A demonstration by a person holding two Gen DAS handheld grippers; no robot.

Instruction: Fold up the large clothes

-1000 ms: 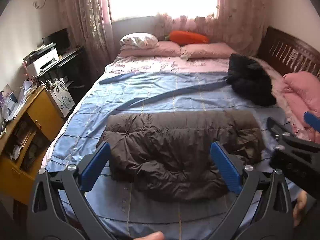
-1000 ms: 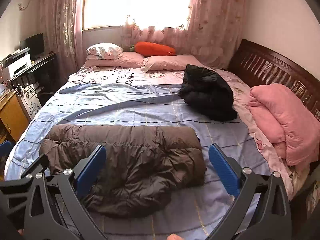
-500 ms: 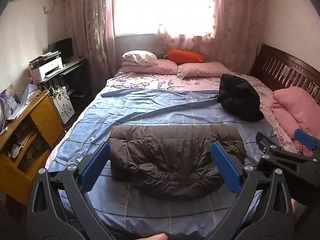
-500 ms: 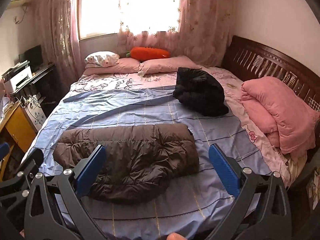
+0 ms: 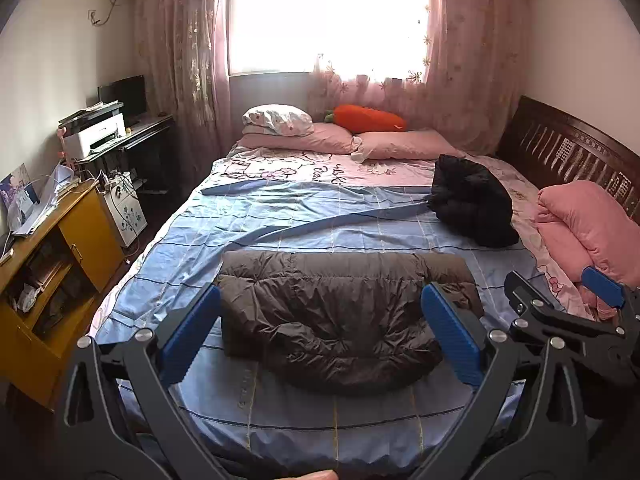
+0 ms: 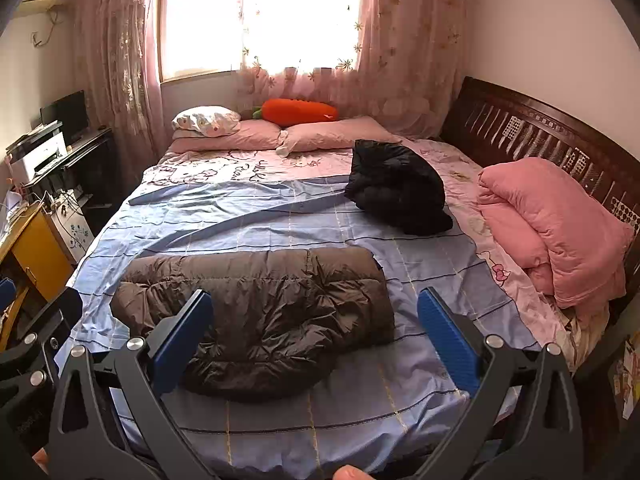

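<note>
In the left wrist view, the left tongs (image 5: 320,328) stand spread wide with nothing between their blue pads, raised above the near end of the bed (image 5: 280,216) with its blue checked sheet. The folded brown quilted down jacket (image 5: 344,312) lies flat on that sheet directly ahead at twelve o'clock, free of both tools. At about one o'clock beyond it sits a crumpled black padded jacket (image 5: 472,204), well apart from the brown one. A folded pink quilt (image 5: 588,228) rests at two o'clock by the dark wooden headboard (image 5: 568,152). The right tongs (image 5: 564,296) show at three o'clock, gaping, off the jacket's right end. An orange carrot-shaped plush pillow (image 5: 368,119) lies on the pink pillows under the window. In the right wrist view, the right tongs (image 6: 314,328) are likewise wide apart and empty, with the brown jacket (image 6: 264,312) at eleven o'clock, its right end between the pads in the picture. The black jacket (image 6: 396,188) lies at one o'clock, the pink quilt (image 6: 552,224) at two o'clock. A black part of the left tongs (image 6: 40,332) enters at nine o'clock; their spread is not clear here.
</note>
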